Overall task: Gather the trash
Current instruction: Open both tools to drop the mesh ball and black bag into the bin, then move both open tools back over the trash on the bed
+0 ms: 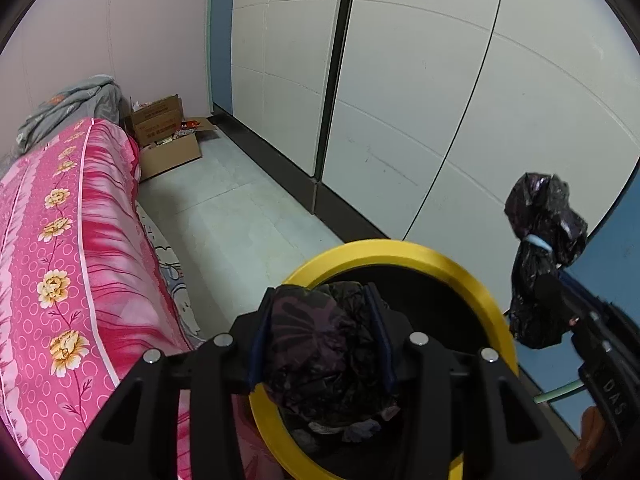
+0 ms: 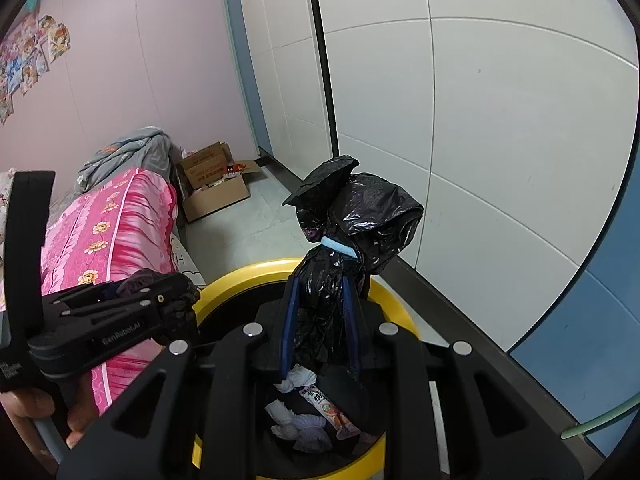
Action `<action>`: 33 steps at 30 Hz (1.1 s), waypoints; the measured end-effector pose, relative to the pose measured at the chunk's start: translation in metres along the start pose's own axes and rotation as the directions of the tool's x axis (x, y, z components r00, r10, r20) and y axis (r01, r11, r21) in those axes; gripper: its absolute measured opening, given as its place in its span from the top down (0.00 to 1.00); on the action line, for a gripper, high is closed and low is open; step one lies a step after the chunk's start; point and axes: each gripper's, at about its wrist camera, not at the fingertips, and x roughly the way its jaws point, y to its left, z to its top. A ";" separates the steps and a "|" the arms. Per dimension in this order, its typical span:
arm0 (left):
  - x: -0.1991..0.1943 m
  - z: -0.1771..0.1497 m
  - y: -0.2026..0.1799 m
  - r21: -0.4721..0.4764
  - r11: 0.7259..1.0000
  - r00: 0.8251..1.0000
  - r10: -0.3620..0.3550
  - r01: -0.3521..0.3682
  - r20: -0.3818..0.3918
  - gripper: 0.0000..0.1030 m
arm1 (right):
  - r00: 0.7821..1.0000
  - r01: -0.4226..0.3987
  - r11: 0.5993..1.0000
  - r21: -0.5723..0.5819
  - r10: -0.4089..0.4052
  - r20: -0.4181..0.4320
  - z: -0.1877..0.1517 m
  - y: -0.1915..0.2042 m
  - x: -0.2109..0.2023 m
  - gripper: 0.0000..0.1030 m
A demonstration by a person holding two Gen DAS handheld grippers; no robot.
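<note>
My left claw (image 1: 320,344) and right claw (image 2: 320,320) each gripped black bag (image 2: 352,216) plastic above the yellow bin (image 2: 240,280); lifting the liner out seemingly came next.

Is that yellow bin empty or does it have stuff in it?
Not empty: the yellow bin holds crumpled tissues and a snack wrapper.

Trash bag (image 2: 352,216): thin black plastic film, crinkled, glossy glints. Bin rim (image 1: 400,250): smooth yellow plastic, satin sheen. Left gripper (image 1: 320,344), right gripper (image 2: 320,320): matt black plastic, shiny metal bolt heads, blue rubbery pads. Bed cover (image 1: 60,240): pink floral cloth, faint sheen. Boxes (image 1: 160,136): plain brown cardboard. Wardrobe panels (image 1: 400,100): smooth matt white. Tissues (image 2: 296,424): crumpled white paper.
</note>
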 end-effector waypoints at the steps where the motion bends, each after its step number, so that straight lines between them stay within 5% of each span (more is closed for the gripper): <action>1: -0.003 0.001 0.000 -0.002 1.000 1.000 -0.004 0.004 0.009 0.59 | 1.000 0.002 1.000 -0.002 -0.002 0.007 0.000 0.001 -0.002 0.80; 4: -0.013 0.005 -0.001 0.002 1.000 0.999 -0.013 0.013 0.033 0.52 | 1.000 0.015 1.000 -0.004 -0.015 0.022 0.002 0.001 -0.009 0.75; 7: -0.022 0.006 0.001 -0.006 1.000 0.998 -0.014 0.014 0.059 0.36 | 0.999 0.019 1.000 0.003 -0.019 0.034 0.003 0.001 -0.014 0.57; 17: -0.064 0.014 0.035 -0.087 0.996 0.990 0.043 -0.031 0.132 0.17 | 0.997 0.003 1.000 0.018 -0.004 0.074 0.009 0.005 -0.036 0.44; 26: -0.128 0.012 0.093 -0.148 0.979 0.964 0.168 -0.139 0.208 0.16 | 0.976 -0.193 0.980 -0.041 0.197 0.095 0.025 0.054 -0.065 0.42; 33: -0.179 -0.006 0.165 -0.249 0.943 0.932 0.280 -0.222 0.230 0.16 | 0.929 -0.356 0.926 -0.128 0.365 0.060 0.034 0.121 -0.084 0.40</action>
